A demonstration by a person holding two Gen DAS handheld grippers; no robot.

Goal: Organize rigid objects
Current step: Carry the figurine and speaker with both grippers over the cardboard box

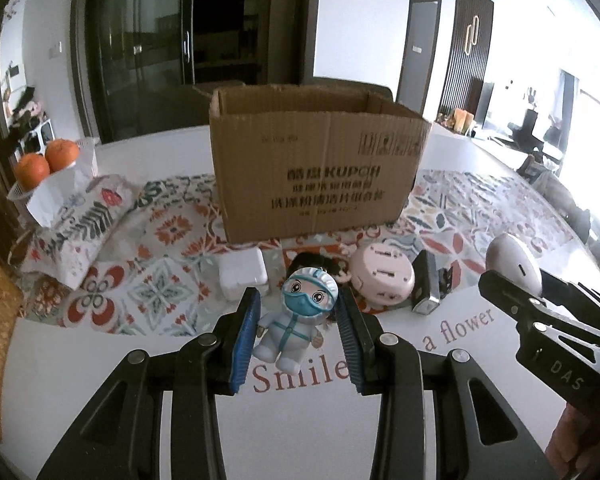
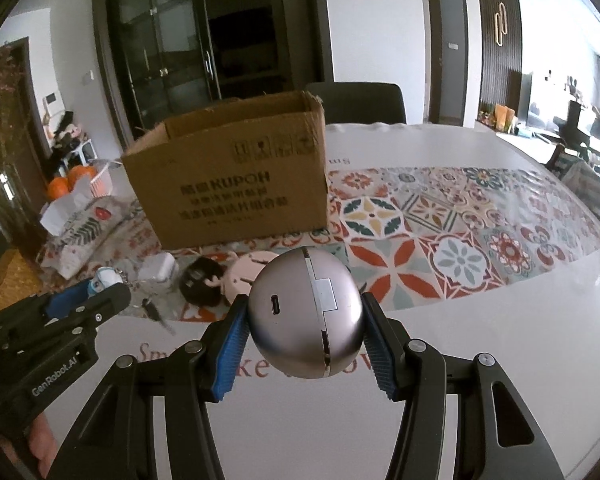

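left wrist view: left hand-held gripper [image 1: 298,316] clamps the figurine [image 1: 296,316] loosely above the desk's near edge; right hand-held gripper [image 2: 304,336] pinches the round metal case [image 2: 305,314], which could slip before reaching the cardboard box [image 1: 320,168].

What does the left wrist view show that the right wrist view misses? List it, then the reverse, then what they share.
Only the left wrist view: the face of the toy figure clamped in the left gripper, and the black clip beside the pink round case.

Only the right wrist view: the charging port on the silver egg-shaped case held in the right gripper, and the keys on the table.

Both: the open cardboard box, the white charger, the oranges, the patterned runner.
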